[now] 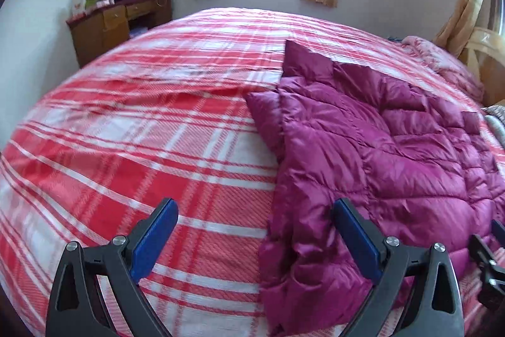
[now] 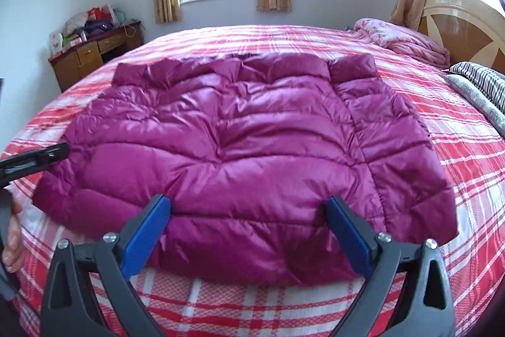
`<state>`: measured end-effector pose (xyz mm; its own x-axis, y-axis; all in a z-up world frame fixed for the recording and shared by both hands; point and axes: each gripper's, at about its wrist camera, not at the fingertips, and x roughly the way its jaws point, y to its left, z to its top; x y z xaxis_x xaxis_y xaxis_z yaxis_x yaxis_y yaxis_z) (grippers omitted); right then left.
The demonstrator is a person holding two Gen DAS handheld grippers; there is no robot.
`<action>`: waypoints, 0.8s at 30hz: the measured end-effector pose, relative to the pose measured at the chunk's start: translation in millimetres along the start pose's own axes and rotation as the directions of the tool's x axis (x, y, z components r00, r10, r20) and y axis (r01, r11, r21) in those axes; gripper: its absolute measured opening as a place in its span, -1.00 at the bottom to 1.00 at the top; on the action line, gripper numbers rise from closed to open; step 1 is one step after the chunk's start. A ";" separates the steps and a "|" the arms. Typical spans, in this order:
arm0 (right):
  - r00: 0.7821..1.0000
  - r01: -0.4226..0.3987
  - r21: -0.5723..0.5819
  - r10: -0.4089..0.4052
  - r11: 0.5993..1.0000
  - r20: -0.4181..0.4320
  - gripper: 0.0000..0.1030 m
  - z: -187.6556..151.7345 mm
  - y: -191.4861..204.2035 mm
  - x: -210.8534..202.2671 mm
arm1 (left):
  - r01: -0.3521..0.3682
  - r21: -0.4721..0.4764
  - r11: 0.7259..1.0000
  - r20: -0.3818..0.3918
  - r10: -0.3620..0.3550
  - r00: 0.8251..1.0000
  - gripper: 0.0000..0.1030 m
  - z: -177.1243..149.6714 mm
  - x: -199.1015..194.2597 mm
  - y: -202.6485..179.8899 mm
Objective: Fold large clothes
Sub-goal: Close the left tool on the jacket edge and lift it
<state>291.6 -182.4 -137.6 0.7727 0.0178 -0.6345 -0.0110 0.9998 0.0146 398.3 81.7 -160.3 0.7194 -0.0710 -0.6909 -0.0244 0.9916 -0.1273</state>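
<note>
Magenta down jacket (image 2: pixel 240 153) flat on plaid bedspread (image 2: pixel 457 166), long axis 9–3; we hold right gripper (image 2: pixel 247 237) at hem, left gripper (image 1: pixel 255 237) w/ jacket edge at 2; both jaws apart, empty.

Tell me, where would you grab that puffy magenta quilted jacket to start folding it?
Probably the near hem of the puffy magenta quilted jacket, coming in low from the bed's near edge. It lies flat, and that hem sits right before the open right gripper.
</note>
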 end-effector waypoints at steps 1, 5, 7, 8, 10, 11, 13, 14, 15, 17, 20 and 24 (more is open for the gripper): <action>1.000 0.011 -0.018 -0.012 1.000 -0.020 0.96 -0.5 1.3 4.7 | 0.051 -0.009 0.999 -0.019 -0.051 0.999 0.92 -1.6 2.9 -1.2; 0.998 0.026 -0.063 -0.029 0.998 -0.049 1.00 -5.5 3.0 15.8 | 0.168 -0.018 0.986 -0.047 -0.169 0.985 0.47 -8.1 12.4 -10.9; 0.998 0.037 -0.060 -0.040 0.997 -0.041 1.00 -7.5 3.4 14.9 | 0.258 -0.003 0.966 -0.061 -0.257 0.964 -0.38 -9.0 12.5 -18.3; 0.998 0.042 -0.059 -0.044 0.997 -0.035 1.00 -8.4 4.0 14.1 | 0.262 -0.009 0.965 -0.062 -0.262 0.963 -0.44 -9.0 10.8 -19.5; 0.999 0.045 -0.053 -0.046 0.998 -0.020 1.00 -10.8 3.3 12.8 | 0.278 0.005 0.961 -0.057 -0.277 0.959 -0.73 -5.6 3.5 -22.8; 0.999 0.045 -0.050 -0.046 0.998 -0.018 1.00 -11.5 2.7 11.7 | 0.285 0.012 0.958 -0.043 -0.285 0.958 -0.75 -2.0 -4.7 -24.8; 0.999 0.043 -0.041 -0.043 0.998 -0.019 1.00 -12.3 1.8 10.2 | 0.309 0.021 0.951 -0.015 -0.309 0.951 -0.78 6.4 -21.5 -26.9; 0.999 0.040 -0.037 -0.041 0.998 -0.020 1.00 -13.2 1.3 9.4 | 0.322 0.028 0.946 0.001 -0.322 0.947 -0.78 10.8 -30.2 -27.6; 0.999 0.039 -0.036 -0.039 0.999 -0.019 1.00 -12.7 1.7 8.8 | 0.339 0.046 0.940 0.022 -0.340 0.940 -0.78 16.6 -43.6 -31.5; 0.999 0.031 -0.030 -0.031 0.999 -0.022 0.96 -11.4 0.6 7.0 | 0.364 0.082 0.928 0.047 -0.368 0.929 -0.78 24.7 -66.1 -41.7; 1.000 0.003 -0.014 -0.004 1.000 -0.030 0.75 -5.7 -3.0 -4.2 | 0.370 0.177 0.912 0.073 -0.387 0.919 -0.78 35.7 -93.8 -68.1; 1.000 -0.011 0.006 0.011 1.000 0.025 0.66 0.7 -10.7 -31.9 | 0.379 0.277 0.883 0.087 -0.416 0.905 -0.78 47.8 -112.3 -100.6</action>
<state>267.6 -193.7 -117.0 0.7885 0.0286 -0.6144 -0.0160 0.9995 0.0261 353.2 -4.9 -35.9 0.7215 -0.4672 -0.5110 0.4433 0.8786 -0.1774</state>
